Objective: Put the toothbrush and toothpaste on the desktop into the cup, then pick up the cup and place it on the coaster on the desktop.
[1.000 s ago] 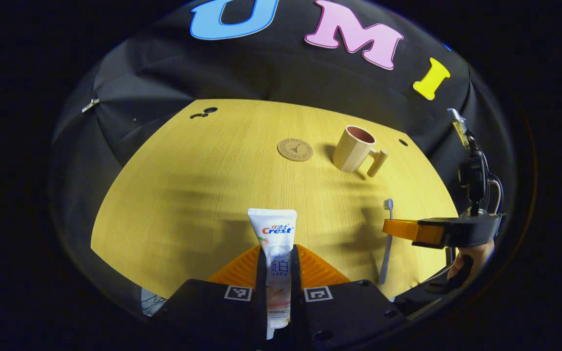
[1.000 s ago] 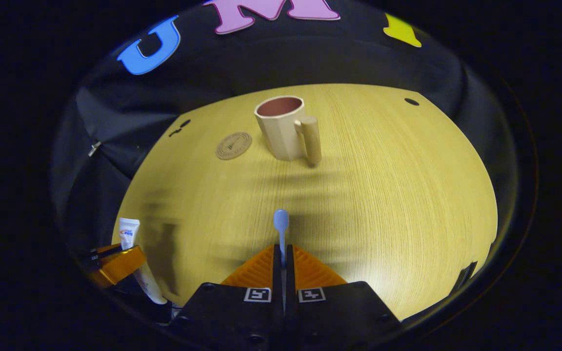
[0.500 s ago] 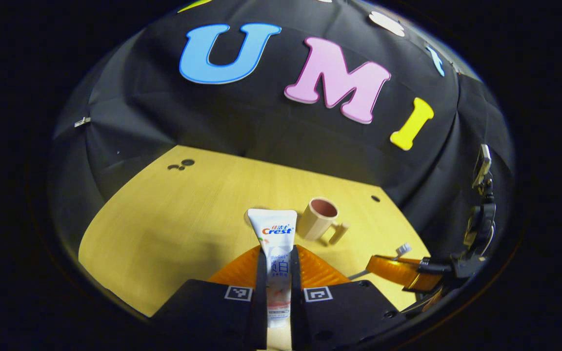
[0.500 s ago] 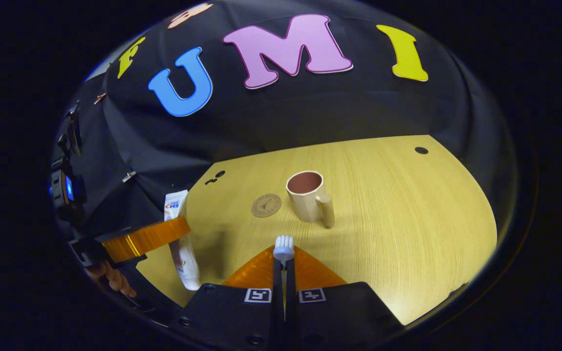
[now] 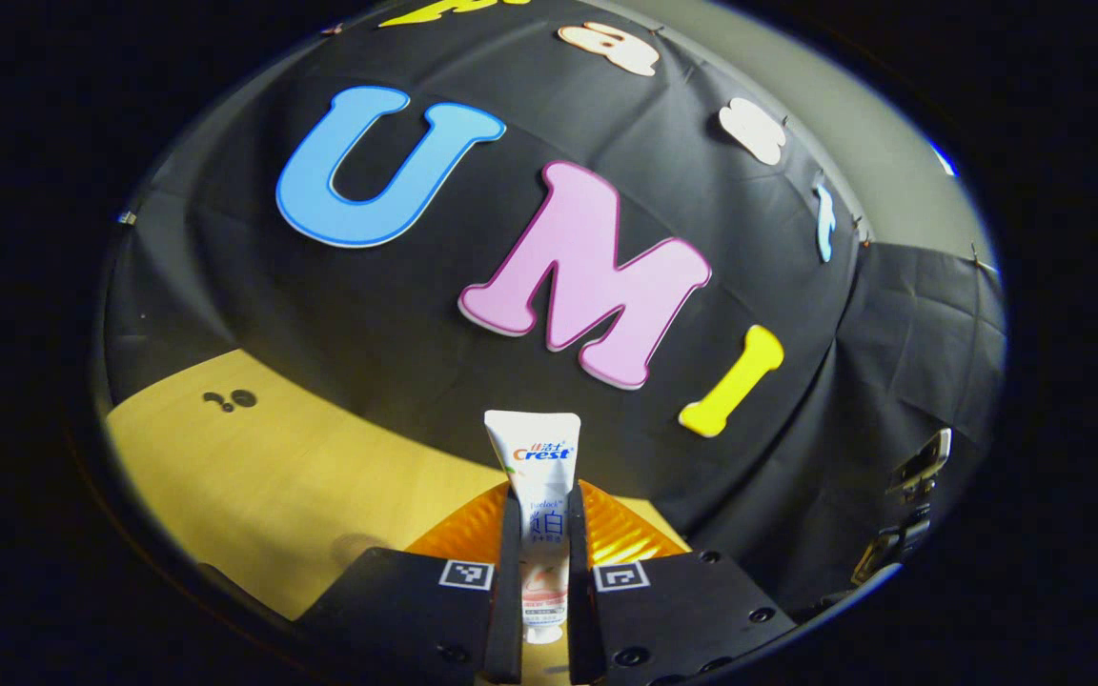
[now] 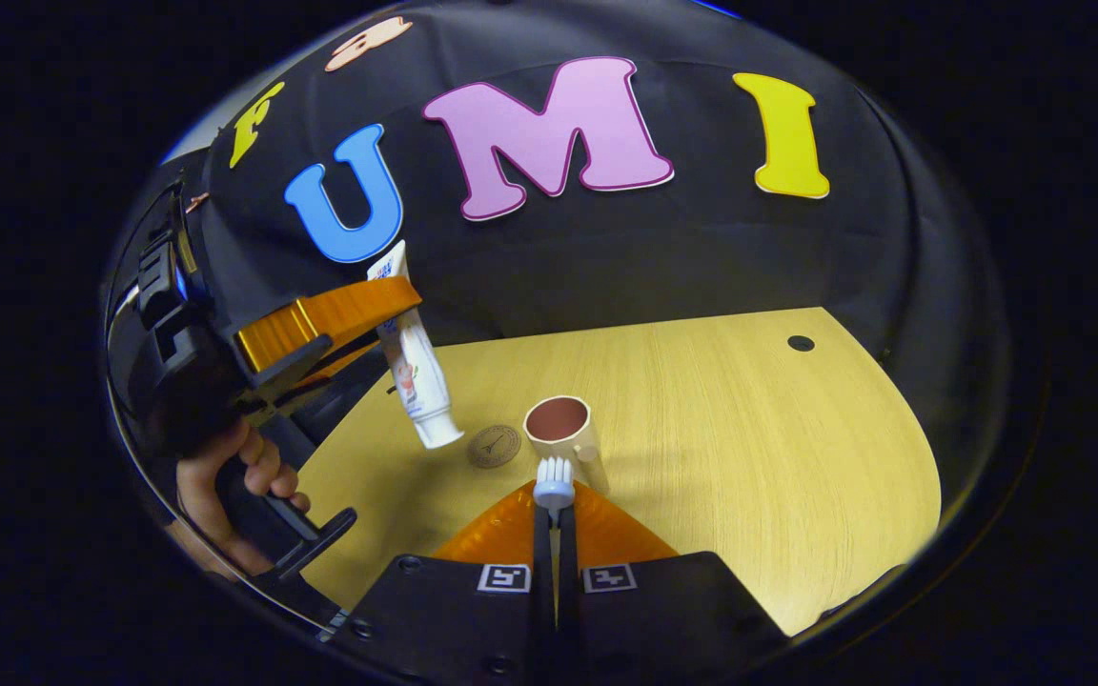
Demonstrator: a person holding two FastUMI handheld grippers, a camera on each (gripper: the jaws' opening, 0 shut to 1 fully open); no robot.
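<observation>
The toothpaste (image 5: 538, 495) is clamped between both fingers of the left tool (image 5: 538, 534), crimped end forward, lifted off the tabletop (image 5: 254, 476). The toothbrush (image 6: 554, 481) is gripped by the right tool (image 6: 554, 534), bristle head just past its tips. Ahead of the right tool the cup (image 6: 560, 431) is seen upright on the tabletop, coaster (image 6: 494, 446) just to its left, apart. The tube is hung cap-down left of the cup.

Each gripper (image 6: 554, 534) has a black body — 2 square tags, round screws.
</observation>
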